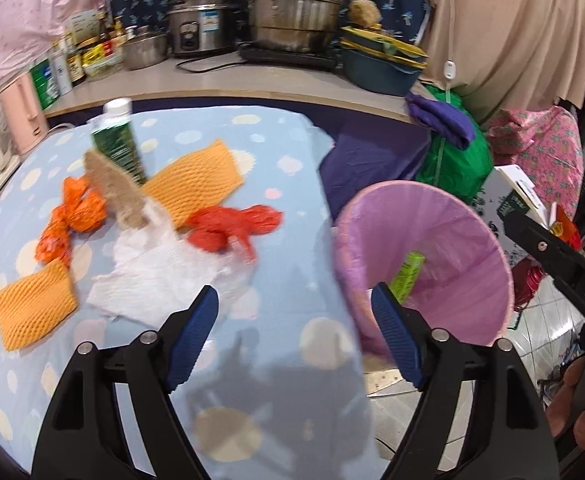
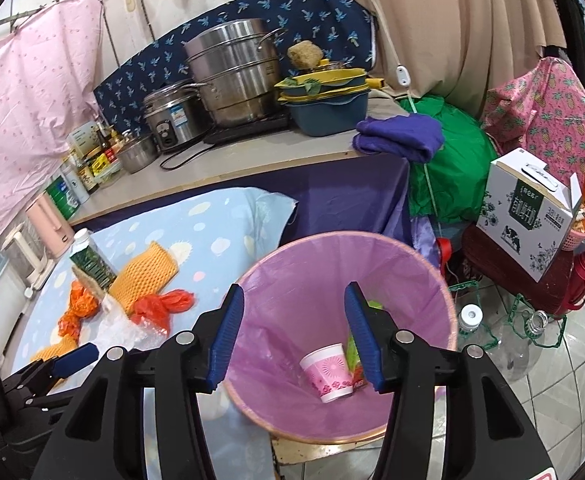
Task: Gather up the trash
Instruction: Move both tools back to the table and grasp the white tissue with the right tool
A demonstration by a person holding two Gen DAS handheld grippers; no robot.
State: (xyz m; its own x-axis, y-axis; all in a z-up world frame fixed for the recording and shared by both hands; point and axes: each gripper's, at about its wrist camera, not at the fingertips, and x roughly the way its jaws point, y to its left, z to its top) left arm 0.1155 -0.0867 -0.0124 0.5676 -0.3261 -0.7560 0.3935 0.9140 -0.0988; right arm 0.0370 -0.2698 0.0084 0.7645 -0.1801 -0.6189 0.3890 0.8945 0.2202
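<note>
Trash lies scattered on the blue spotted cloth (image 1: 284, 168) covering the counter: two orange foam nets (image 1: 196, 184), crumpled orange plastic bags (image 1: 232, 228), white tissue (image 1: 152, 268) and an upright green carton (image 1: 118, 148). Beside the counter's edge stands the pink-lined bin (image 2: 332, 264), placed low and close so items can be dropped straight in; a pink paper cup (image 2: 328, 372) and a green packet (image 1: 408, 272) already lie inside. The right claw (image 2: 292, 336) hangs over the bin mouth, jaws spread and empty, which suggests a drop just there. The left claw (image 1: 292, 336), also wide open and holding nothing, faces the litter, probably lining up on the tissue nearest it.
</note>
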